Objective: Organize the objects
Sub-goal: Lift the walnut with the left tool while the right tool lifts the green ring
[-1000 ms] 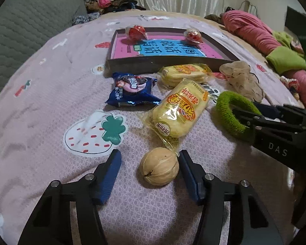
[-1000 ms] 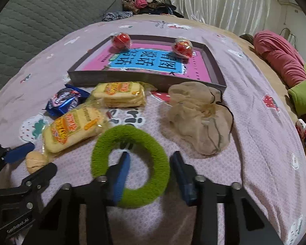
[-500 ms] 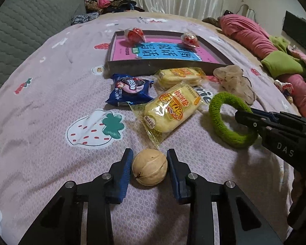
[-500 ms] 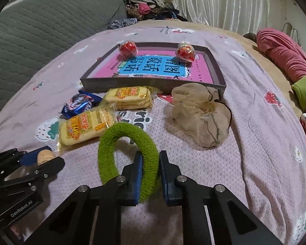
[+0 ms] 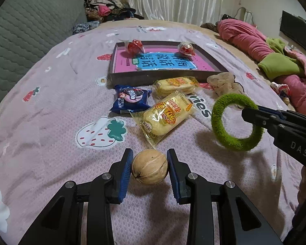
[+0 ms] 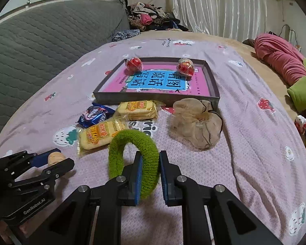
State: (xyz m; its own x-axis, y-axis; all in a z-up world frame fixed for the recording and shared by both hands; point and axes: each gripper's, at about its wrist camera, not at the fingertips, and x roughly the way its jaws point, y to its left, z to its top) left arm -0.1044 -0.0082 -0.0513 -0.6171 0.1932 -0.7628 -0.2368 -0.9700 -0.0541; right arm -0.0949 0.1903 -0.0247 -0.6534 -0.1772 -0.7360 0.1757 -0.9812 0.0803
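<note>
Currently walnut [image 5: 149,167] clamped between left gripper [image 5: 149,168] pads, just above bedsheet [image 5: 51,122]. Green ring [image 6: 132,159] pinched by right gripper [image 6: 151,175], raised off sheet. Snack packets [image 5: 167,118] beyond; box tray [image 5: 163,77] farther.

round tan walnut [image 5: 149,166]: matt, finely ridged shell | fuzzy green fabric ring [image 6: 133,161]: rough, woolly pile | yellow snack packets [image 5: 167,116]: glossy, crinkled clear plastic | blue biscuit wrapper [image 5: 131,99]: shiny foil-like plastic | lilac printed bedspread [image 5: 51,110]: matt, finely textured cloth | black gripper fingers [image 5: 123,174]: matt plastic, blue ribbed pads | beige crumpled cloth pouch [image 6: 196,123]: soft, matt
</note>
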